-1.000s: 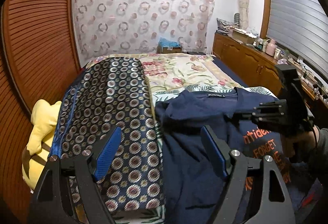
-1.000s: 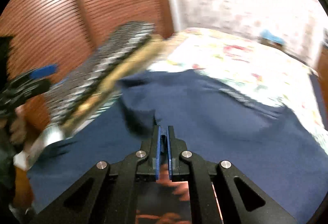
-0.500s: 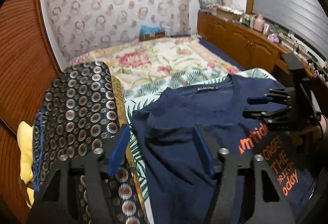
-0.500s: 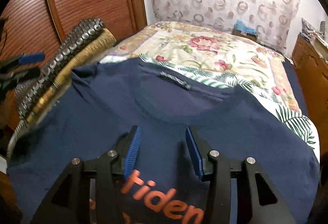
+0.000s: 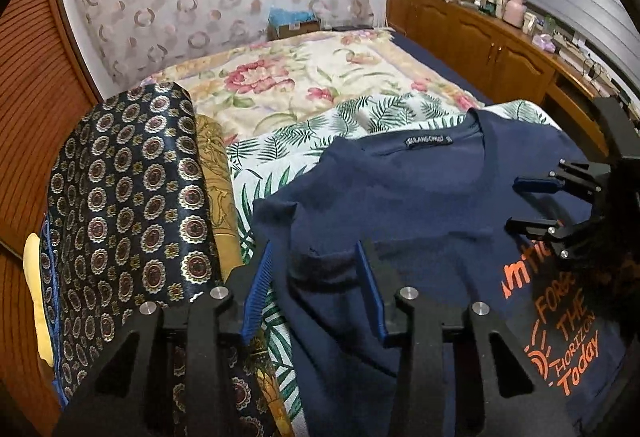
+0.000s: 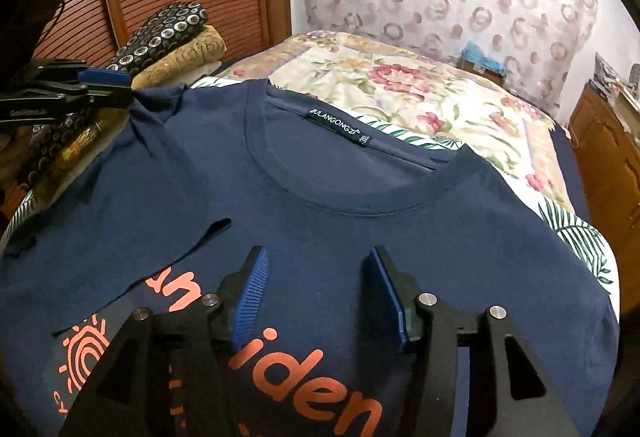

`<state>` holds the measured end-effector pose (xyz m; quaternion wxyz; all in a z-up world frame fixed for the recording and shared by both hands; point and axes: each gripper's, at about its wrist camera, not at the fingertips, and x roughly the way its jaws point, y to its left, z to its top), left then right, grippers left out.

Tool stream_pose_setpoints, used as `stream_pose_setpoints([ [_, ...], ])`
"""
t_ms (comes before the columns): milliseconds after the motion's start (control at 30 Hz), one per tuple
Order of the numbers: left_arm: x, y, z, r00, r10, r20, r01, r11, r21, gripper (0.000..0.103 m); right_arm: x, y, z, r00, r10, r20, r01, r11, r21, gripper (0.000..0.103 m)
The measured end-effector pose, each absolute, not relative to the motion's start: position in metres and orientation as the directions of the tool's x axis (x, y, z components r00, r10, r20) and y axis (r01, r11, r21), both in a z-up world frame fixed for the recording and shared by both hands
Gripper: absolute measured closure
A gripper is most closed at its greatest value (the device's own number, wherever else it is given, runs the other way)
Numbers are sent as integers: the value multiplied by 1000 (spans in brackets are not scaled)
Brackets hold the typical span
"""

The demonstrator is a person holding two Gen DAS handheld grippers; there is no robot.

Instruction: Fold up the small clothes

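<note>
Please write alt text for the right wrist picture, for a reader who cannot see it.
A navy T-shirt with orange print lies flat on a flowered bed, collar away from the camera. The right gripper hovers above it, jaws opening, nothing between them.

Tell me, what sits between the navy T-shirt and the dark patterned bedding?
In the left wrist view, a strip of palm-leaf sheet separates the navy T-shirt from the dark patterned bedding, with gold bedding alongside.

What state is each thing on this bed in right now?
Navy T-shirt: spread flat, print up, unfolded, one sleeve bunched.
Left gripper: jaws closing around the bunched sleeve.
Right gripper: jaws opening above the shirt, holding nothing.
Patterned bedding stack: folded, beside the shirt.
</note>
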<state>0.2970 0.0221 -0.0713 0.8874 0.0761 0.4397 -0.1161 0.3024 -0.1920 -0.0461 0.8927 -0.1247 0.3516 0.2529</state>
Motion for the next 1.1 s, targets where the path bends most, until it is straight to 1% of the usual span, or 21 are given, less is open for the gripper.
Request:
stream_pose_setpoints([
  [167,305,20,-77,565,-129,-815,282,958,44,60,303,-195,-50,622,372,-689,-544,838,-39,46],
  [233,309,19,-80,556,-125,-821,284,958,46,66,302,-198,-50,622,373,-689,-547,836,-41,45],
  [400,315,14,-84,546,-109,-831,285,956,62,73,302,-199,-50,618,376,-690,-552,833,-40,42],
  [467,317,12,-85,542,-111,-833,291,955,63,81,301,-198,-50,618,376,-690,-553,832,-42,41],
  [500,317,12,-86,537,-119,-835,298,953,56,93,301,-198,-50,618,376,-691,-553,832,-43,40],
  [533,317,13,-86,532,-129,-837,305,951,47,99,301,-198,-50,618,376,-691,-554,831,-44,40],
  [633,313,16,-78,552,-152,-820,311,950,33,100,301,-198,-51,618,376,-691,-556,830,-45,39],
  [733,309,27,-58,598,-149,-788,286,957,36,100,301,-198,-51,618,376,-691,-555,831,-45,38],
  [933,316,60,-32,659,-91,-747,206,976,64,100,301,-199,-51,618,376,-690,-555,830,-45,37],
  [1100,325,74,-32,670,-62,-740,169,983,72,100,300,-199,-51,618,376,-690,-555,830,-45,36],
])
